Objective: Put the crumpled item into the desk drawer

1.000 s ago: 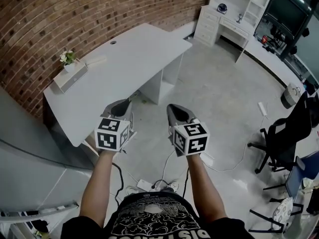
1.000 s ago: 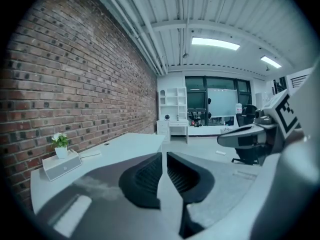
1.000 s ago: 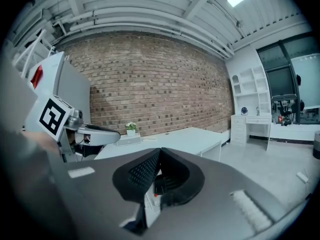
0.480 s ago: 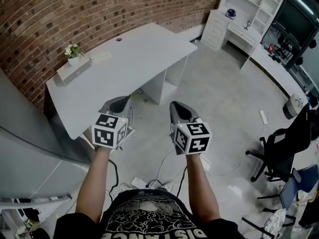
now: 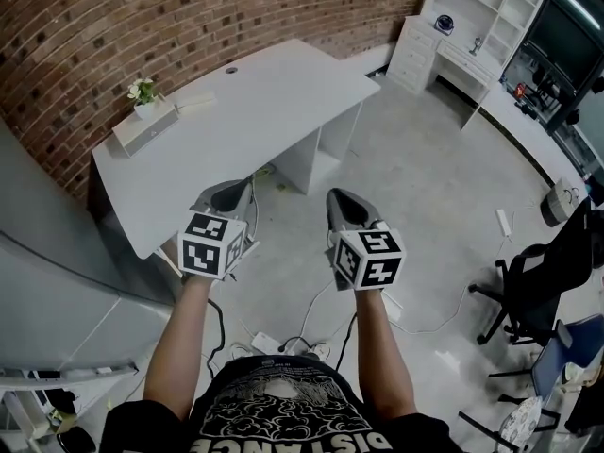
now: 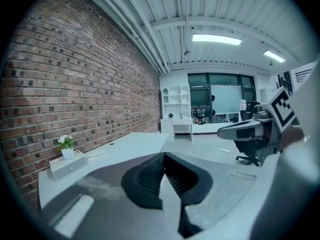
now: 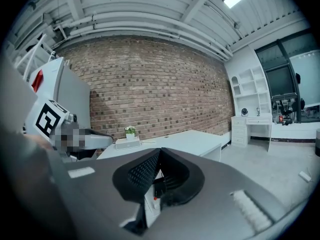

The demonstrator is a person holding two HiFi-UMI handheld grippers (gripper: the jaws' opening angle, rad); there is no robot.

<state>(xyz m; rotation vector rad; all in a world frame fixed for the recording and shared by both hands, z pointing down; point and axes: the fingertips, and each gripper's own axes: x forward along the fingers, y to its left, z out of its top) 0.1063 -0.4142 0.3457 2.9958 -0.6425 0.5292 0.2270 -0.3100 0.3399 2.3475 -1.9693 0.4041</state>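
- I cannot tell where the crumpled item lies. A small pale-green scrap (image 5: 276, 188) sits on the floor (image 5: 425, 177) just under the near edge of the worktop (image 5: 245, 111), too small for me to identify.
- The worktop is a long white desk along the brick wall (image 5: 142, 17), left and far of my tools. From here I see a white pedestal under its right end, but I cannot tell whether it has a drawer.
- Left tool (image 5: 231, 196): its own view shows the two dark jaws pressed together at the tips with nothing between them (image 6: 164, 156). It is in the air, just near of the worktop's edge and touching nothing.
- Right tool (image 5: 340, 206): the jaws are likewise fully closed tip to tip and empty (image 7: 160, 151). It hangs over bare floor, level with the left tool and a little apart from it.
- Each tool shows in the other's view, the right one at the right edge (image 6: 240, 130) and the left one at the left (image 7: 95, 136).
- A small potted plant (image 5: 142, 91) stands on a white box (image 5: 143, 128) at the far-left end of the worktop.
- A power strip (image 5: 269, 345) with cables lies on the floor near my feet.
- Outward to the right are a white shelf unit (image 5: 453, 26) far off and a black office chair (image 5: 543, 281) nearer.
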